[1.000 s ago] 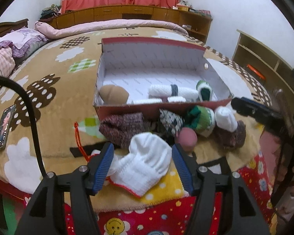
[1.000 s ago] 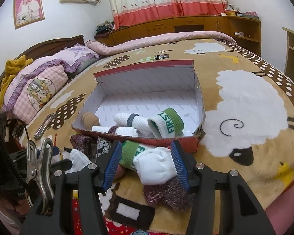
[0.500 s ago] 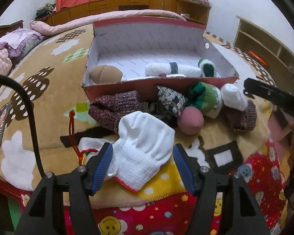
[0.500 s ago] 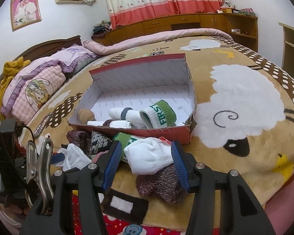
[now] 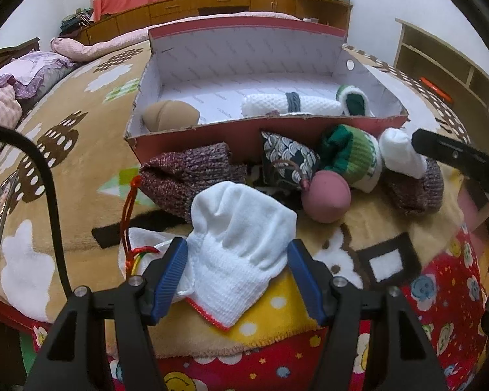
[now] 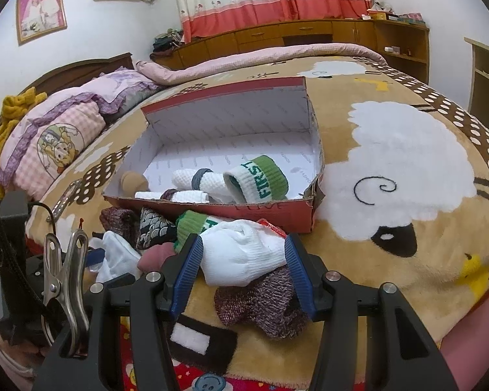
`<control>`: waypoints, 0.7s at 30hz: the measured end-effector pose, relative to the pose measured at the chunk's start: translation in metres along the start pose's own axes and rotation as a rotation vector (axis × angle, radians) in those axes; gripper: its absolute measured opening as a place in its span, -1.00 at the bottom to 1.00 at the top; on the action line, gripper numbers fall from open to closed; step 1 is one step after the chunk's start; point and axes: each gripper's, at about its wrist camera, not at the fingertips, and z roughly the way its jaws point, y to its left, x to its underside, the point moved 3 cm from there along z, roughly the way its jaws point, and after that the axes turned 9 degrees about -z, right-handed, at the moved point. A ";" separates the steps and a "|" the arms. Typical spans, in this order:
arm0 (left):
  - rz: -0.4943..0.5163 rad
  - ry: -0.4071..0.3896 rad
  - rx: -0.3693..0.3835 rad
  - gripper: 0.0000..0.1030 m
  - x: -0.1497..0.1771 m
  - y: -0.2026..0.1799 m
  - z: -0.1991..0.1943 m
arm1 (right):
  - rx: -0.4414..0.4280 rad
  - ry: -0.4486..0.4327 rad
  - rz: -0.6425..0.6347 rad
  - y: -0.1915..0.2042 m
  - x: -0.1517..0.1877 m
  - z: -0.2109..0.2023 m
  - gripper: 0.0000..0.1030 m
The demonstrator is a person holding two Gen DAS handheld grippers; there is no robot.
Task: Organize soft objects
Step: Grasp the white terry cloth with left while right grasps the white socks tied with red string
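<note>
Your left claw (image 5: pixel 238 270) is spread wide, its blue pads either side of a white knitted glove (image 5: pixel 241 244) that lies on the blanket (image 5: pixel 81 163) near the edge of the bed; the left pad looks to be touching the fabric, but nothing is gripped. Your right claw (image 6: pixel 243 273) is likewise released, with a bunched white sock (image 6: pixel 241 255) sitting between its pads on top of a maroon knitted sock (image 6: pixel 264 303). Both items lie in the pile of soft things in front of the red shoebox (image 5: pixel 244 130), outside it. In that pile, from your left-wrist view, you have a maroon knit piece (image 5: pixel 192 172) touching the box's front wall, a dark wave-patterned sock (image 5: pixel 290 163), a pink ball-shaped bundle (image 5: pixel 326 198) and a green-and-white rolled sock (image 5: pixel 352 156). Inside the box, you can see a tan rolled bundle (image 5: pixel 169 115) at the left end, a white waffle-knit roll with a grey band (image 5: pixel 290 104) in the middle, and a green-cuffed sock lettered "FIRST" (image 6: pixel 257 182) towards the right end. A phone (image 5: pixel 0 208) lies on the blanket well to the left of the box.
</note>
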 end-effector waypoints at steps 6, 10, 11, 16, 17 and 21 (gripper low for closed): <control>0.003 -0.001 0.002 0.31 0.002 0.000 0.005 | 0.013 0.010 -0.029 0.003 0.001 0.008 0.14; 0.012 -0.008 0.001 0.31 0.003 -0.002 0.006 | 0.007 0.026 -0.031 0.003 0.003 0.015 0.14; 0.015 -0.009 0.001 0.31 0.003 -0.002 0.006 | 0.006 0.030 -0.031 0.003 0.003 0.017 0.14; 0.021 -0.015 0.005 0.25 0.004 -0.004 0.006 | -0.004 0.045 -0.038 0.004 0.003 0.025 0.14; 0.023 -0.015 0.006 0.23 0.004 -0.004 0.006 | -0.005 0.046 -0.040 0.004 0.003 0.027 0.14; 0.025 -0.016 0.010 0.13 0.005 -0.004 0.005 | -0.006 0.047 -0.049 0.006 0.005 0.029 0.08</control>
